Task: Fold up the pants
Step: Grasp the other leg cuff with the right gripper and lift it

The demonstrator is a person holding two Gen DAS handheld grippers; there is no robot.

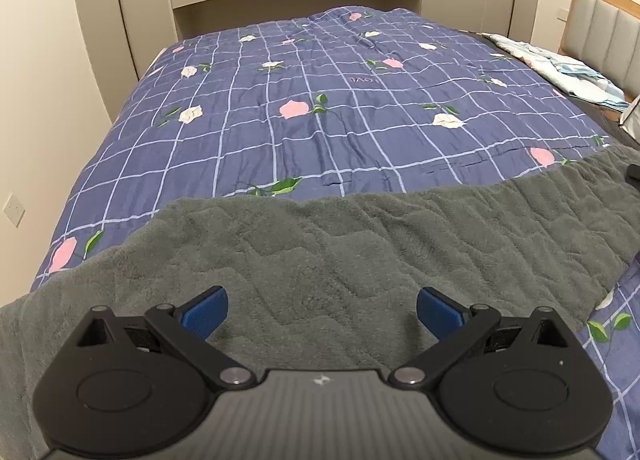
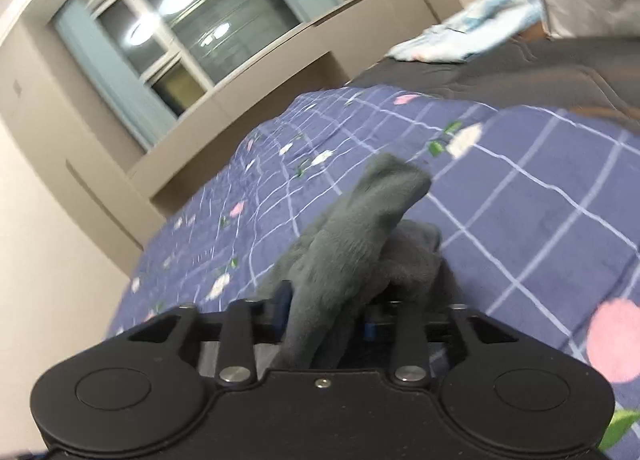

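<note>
Left gripper (image 1: 322,310) jaws apart over one pants (image 1: 320,244); right gripper (image 2: 326,314) clamps them.

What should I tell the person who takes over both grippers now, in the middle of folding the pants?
Left gripper: open, empty, above the grey fleece pants.
Right gripper: shut on a bunched end of the pants, lifted off the blue floral quilt.
Pants: spread across the near edge of the quilt.
Done: one end grasped.
Left: no finished fold visible; carry the held end over, then flatten.
</note>
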